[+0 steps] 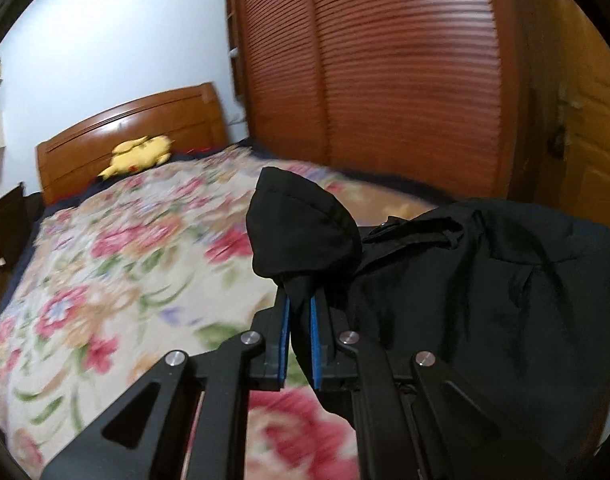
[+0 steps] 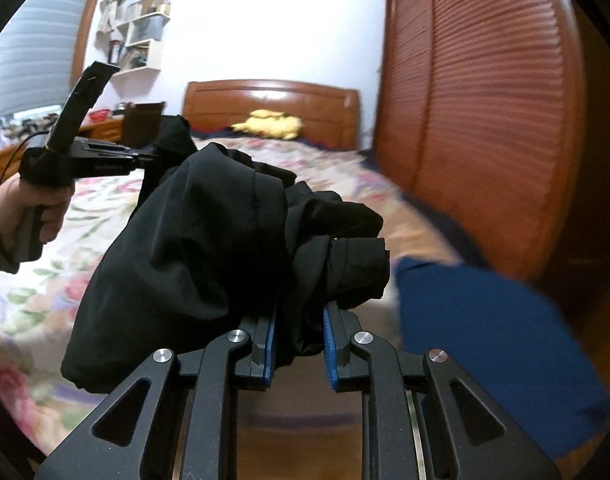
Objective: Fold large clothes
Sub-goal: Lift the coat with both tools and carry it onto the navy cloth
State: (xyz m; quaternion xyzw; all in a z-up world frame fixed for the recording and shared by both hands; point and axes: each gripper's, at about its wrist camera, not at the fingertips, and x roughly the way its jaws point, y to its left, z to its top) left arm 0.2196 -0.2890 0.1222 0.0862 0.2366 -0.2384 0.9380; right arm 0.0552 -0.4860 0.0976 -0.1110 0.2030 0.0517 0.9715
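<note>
A yellow plush toy (image 1: 141, 155) lies by the far headboard (image 1: 133, 132); the louvered wardrobe (image 1: 385, 72) stands right of the floral bedspread (image 1: 105, 264).

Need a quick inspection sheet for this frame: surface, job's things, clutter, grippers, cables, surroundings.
Surface: bed with floral cover; blue sheet at the near right.
Job's things: black garment, bunched, lifted off the bed between both grippers.
Clutter: yellow plush toy by the headboard.
Grippers: left gripper jaws shut on a garment fold; right gripper jaws shut on bunched fabric.
Cables: thin black cable by the hand holding the left gripper.
Surroundings: louvered wardrobe doors, wall shelves, window blind.
</note>
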